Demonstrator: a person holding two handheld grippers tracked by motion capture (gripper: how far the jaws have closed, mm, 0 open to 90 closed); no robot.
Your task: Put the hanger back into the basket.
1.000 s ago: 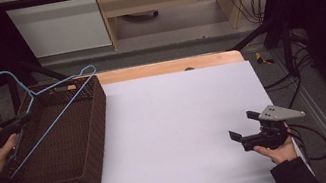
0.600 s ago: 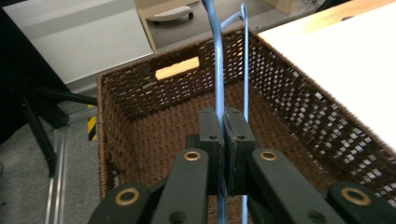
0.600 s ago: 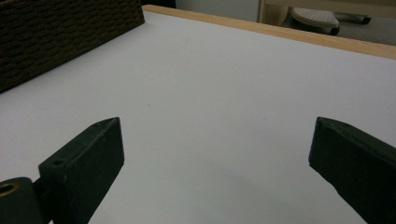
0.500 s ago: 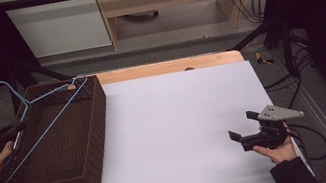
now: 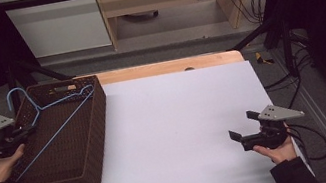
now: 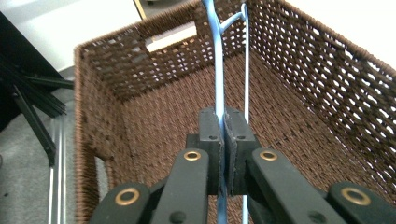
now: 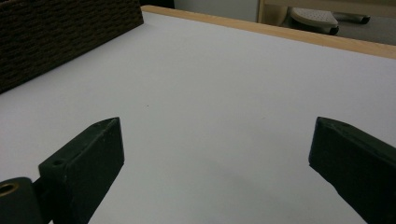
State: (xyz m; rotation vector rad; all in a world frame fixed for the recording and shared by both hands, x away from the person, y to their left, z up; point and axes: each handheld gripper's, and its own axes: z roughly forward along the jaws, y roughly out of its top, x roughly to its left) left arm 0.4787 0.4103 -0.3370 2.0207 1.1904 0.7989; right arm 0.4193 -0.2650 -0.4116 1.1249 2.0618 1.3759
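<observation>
A blue wire hanger (image 5: 57,120) lies slanted across the brown wicker basket (image 5: 99,128), its hook up at the far left. My left gripper (image 5: 26,132) is at the basket's left rim, shut on the hanger's wire. The left gripper view has the blue hanger (image 6: 217,70) pinched between the pads (image 6: 210,135) of the left gripper (image 6: 223,140), over the inside of the basket (image 6: 327,79). My right gripper (image 5: 242,127) rests low at the table's near right, open, with nothing between its fingers. The right gripper (image 7: 215,158) points over bare white tabletop.
The white table (image 5: 181,118) has a wooden strip (image 5: 167,67) along its far edge. The basket (image 7: 56,32) stands at the table's left end. Cables (image 5: 296,83) hang off the right side. A cabinet (image 5: 57,23) and a shelf unit stand beyond the table.
My left gripper has sunk with the hanger, so the hanger now lies lower in the basket. The right gripper has stayed where it was.
</observation>
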